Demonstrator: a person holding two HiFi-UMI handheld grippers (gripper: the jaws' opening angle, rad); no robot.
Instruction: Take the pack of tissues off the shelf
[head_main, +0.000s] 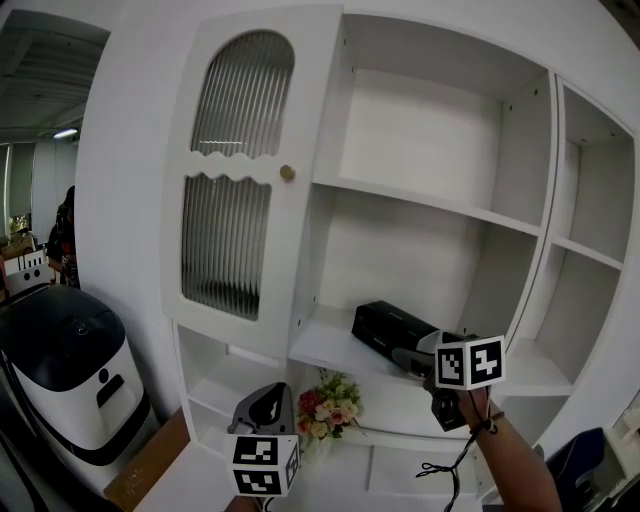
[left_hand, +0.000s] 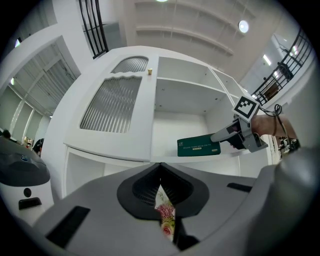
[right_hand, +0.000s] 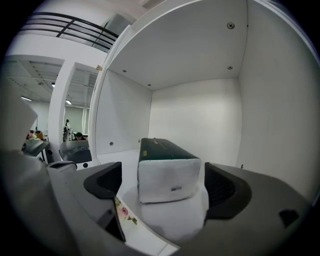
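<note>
The left gripper view gives me what the head view cannot: the pack of tissues (left_hand: 198, 146) is dark green with pale print along its long side, where from my head it reads as plain black (head_main: 392, 333). That view also shows the left gripper (left_hand: 161, 192) with its jaws pressed together, only a sliver between them, and through it a bit of the flowers (left_hand: 166, 220). The right gripper view alone shows the pack's near end (right_hand: 168, 179), a white face turned square to the camera. The right gripper (right_hand: 167, 182) has its jaws spread wide, one on each side of that end. I see a gap on both sides and no grip.

The pack lies flat on the middle shelf (head_main: 335, 352) of the open compartment. In the head view its long axis runs from back left to front right, with the front end pointing at the right gripper (head_main: 425, 360). In the right gripper view it runs straight away from me into the compartment.

At far left stands a white and black machine (head_main: 70, 375). Next comes the cabinet door (head_main: 245, 170) with ribbed glass and a small knob (head_main: 287, 173); it hangs just left of the compartment. The left gripper (head_main: 266, 402) sits low in front of the lower shelves, with the flowers (head_main: 325, 405) just beside it on the right, one level under the pack. In the left gripper view, the right gripper (left_hand: 227, 136) meets the pack's right end.
</note>
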